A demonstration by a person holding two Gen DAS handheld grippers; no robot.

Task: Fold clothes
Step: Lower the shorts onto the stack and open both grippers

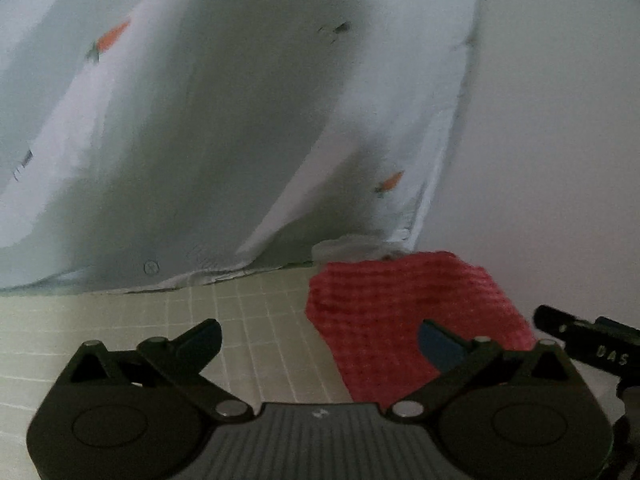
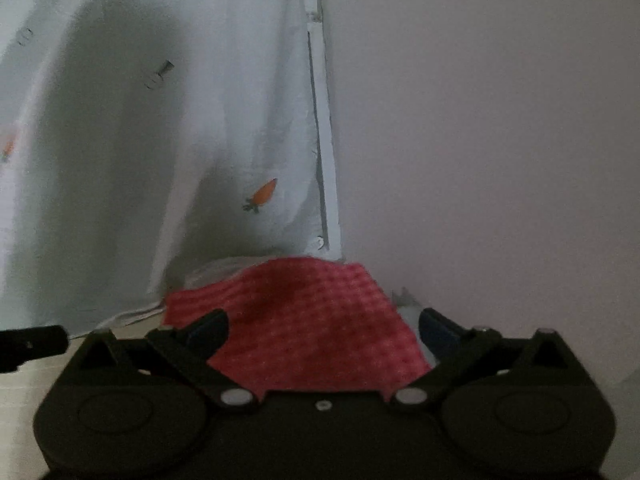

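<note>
A red knitted cloth (image 1: 404,320) lies folded on the pale gridded mat (image 1: 248,320); it also shows in the right wrist view (image 2: 316,320). My left gripper (image 1: 320,340) is open, its right finger (image 1: 440,344) over the cloth's right part, its left finger over bare mat. My right gripper (image 2: 324,332) is open, with the cloth between and just beyond its fingers. Whether either gripper touches the cloth, I cannot tell. The right gripper's body (image 1: 588,340) shows at the left view's right edge.
A pale sheet with small carrot prints (image 1: 240,120) hangs behind the mat, also in the right wrist view (image 2: 180,140). A plain white wall (image 2: 480,140) stands to its right. The left gripper's edge (image 2: 32,344) shows at far left.
</note>
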